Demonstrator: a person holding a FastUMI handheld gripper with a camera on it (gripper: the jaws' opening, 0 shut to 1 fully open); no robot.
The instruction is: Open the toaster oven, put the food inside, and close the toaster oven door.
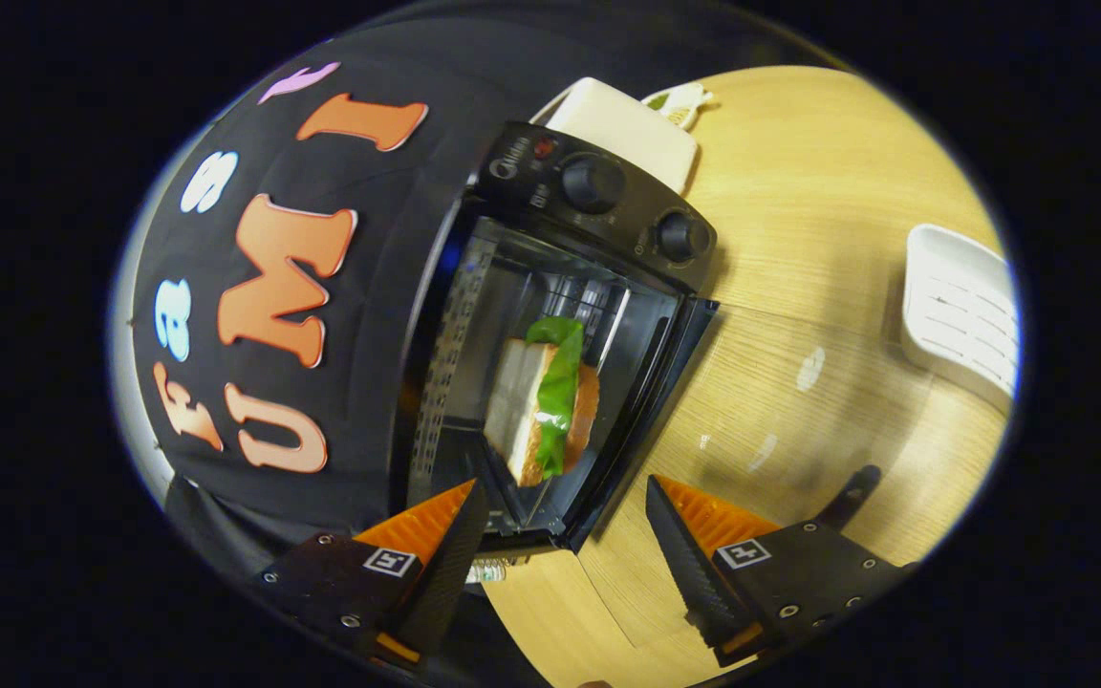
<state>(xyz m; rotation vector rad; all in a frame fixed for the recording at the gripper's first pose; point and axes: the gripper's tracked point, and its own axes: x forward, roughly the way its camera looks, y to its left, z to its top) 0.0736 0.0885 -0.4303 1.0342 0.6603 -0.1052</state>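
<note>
The black toaster oven (598, 205) stands on the wooden table (828, 162) with its glass door (799, 401) swung fully down and open; the door's dark handle (852, 497) lies beyond one finger. A sandwich (546, 401) of white bread with green lettuce sits inside the oven chamber, just ahead of the fingers. My gripper (565, 489) is open at the oven's mouth, with nothing between its fingers. It touches neither the sandwich nor the door.
A white box (627, 129) stands behind the oven, with a small packet (680, 100) beside it. A white slotted tray (961, 306) sits farther along the table, beyond the open door. The booth's black cloth wall (369, 287) runs along the oven's other side.
</note>
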